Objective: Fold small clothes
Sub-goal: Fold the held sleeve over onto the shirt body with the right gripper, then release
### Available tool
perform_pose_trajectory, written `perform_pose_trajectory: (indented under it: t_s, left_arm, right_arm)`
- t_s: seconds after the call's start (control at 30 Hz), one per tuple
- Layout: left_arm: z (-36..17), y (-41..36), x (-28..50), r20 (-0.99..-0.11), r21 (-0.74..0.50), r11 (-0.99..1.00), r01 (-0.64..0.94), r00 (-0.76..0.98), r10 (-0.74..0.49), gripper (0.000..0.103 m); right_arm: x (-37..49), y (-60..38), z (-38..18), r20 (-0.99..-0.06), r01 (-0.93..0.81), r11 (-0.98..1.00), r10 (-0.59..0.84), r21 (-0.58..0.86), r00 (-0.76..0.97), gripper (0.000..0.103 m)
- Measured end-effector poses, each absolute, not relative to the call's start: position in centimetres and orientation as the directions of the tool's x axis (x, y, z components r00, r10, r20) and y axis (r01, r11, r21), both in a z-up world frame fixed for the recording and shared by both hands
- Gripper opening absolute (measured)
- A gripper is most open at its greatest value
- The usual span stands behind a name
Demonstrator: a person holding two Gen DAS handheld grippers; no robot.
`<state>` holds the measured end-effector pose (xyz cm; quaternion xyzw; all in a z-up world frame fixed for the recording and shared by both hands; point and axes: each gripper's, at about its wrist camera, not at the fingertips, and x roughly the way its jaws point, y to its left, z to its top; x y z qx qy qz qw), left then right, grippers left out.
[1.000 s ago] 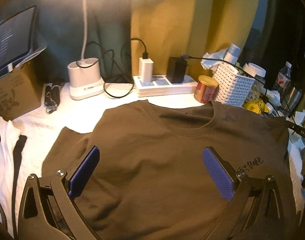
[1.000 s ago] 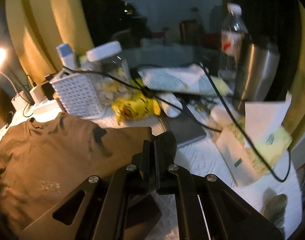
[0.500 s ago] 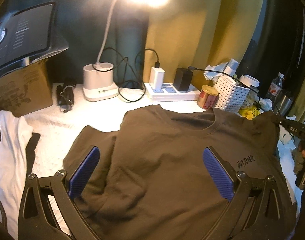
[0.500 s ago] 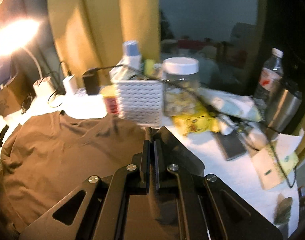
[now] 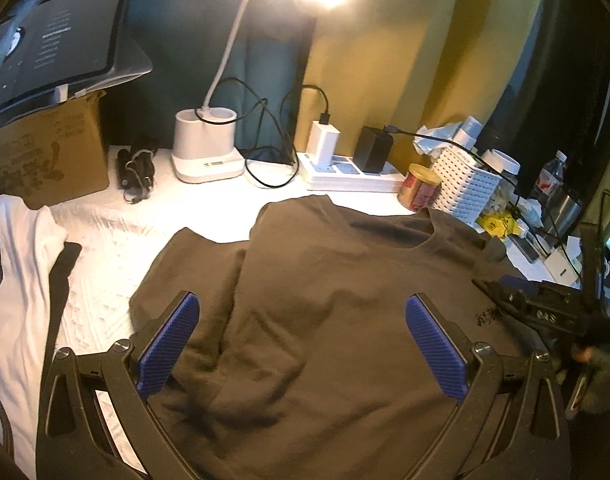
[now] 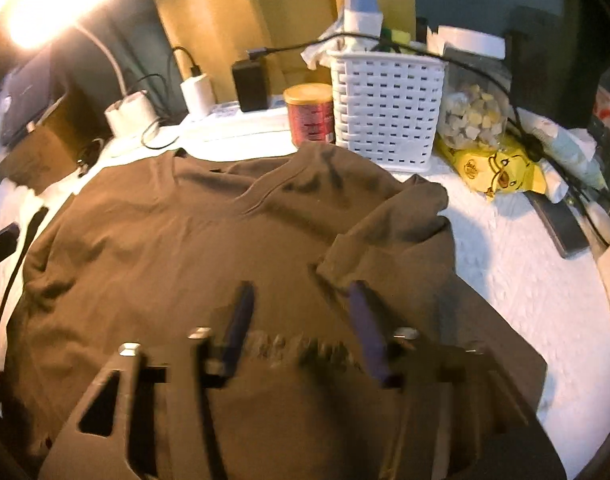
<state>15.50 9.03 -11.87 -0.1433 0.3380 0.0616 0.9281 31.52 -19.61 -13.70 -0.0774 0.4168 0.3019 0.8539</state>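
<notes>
A brown T-shirt [image 5: 325, 300] lies spread, front up, on the white table cover [image 5: 105, 248], collar toward the back. It also fills the right wrist view [image 6: 165, 248], where its right sleeve [image 6: 389, 228] is folded in over the chest. My left gripper [image 5: 301, 340] hovers open and empty above the shirt's middle. My right gripper [image 6: 301, 328] is open and empty just above the small printed logo [image 6: 301, 352]; it shows in the left wrist view [image 5: 545, 312] at the shirt's right edge.
Along the back stand a lamp base [image 5: 205, 152], a power strip with chargers [image 5: 345, 168], a red can [image 5: 419, 188], a white basket [image 6: 385, 108] and a jar [image 6: 473, 120]. A yellow packet [image 6: 493, 168] and cables lie right. White clothes [image 5: 13, 280] and a cardboard box [image 5: 45, 156] are left.
The right gripper, shut on the right sleeve earlier, has swung left over the shirt, opened and let the sleeve fall folded inward. The left gripper drew back and rose a little, still open.
</notes>
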Motion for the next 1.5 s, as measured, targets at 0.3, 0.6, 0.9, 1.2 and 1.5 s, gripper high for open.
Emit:
perform_pose_trajectory:
  t_s: [0.3,0.6,0.9,1.2,1.5]
  left_arm:
    - [-11.9,6.7,15.8,-0.664,-0.205,0.957,-0.206,0.747,0.019,0.102]
    - [-11.6,3.9,16.6,-0.685,-0.156,0.969,-0.190,0.728,0.032,0.102]
    - [-11.2,3.8,16.3,-0.690,-0.133,0.969,-0.209,0.721,0.061,0.102]
    - [-10.3,4.0,14.3,-0.665,-0.145,0.970,-0.196,0.745,0.051,0.102]
    - [-9.5,5.0,12.1,-0.635,-0.162,0.966,-0.203,0.770,0.055,0.102]
  right_arm:
    - [31.1,-29.4,-11.7,-0.741,-0.430,0.895,0.367,0.116,0.563,0.055]
    - [34.1,-33.8,-15.2,-0.782,-0.308,0.919,0.377,0.248,0.496,0.055]
    - [33.7,-33.1,-15.4,-0.768,-0.378,0.886,0.434,0.268,0.472,0.010]
    - [30.3,-30.4,-11.4,-0.717,-0.475,0.870,0.416,0.135,0.559,0.006]
    - [26.2,-27.0,-10.0,-0.720,-0.567,0.823,0.400,0.010,0.568,0.006]
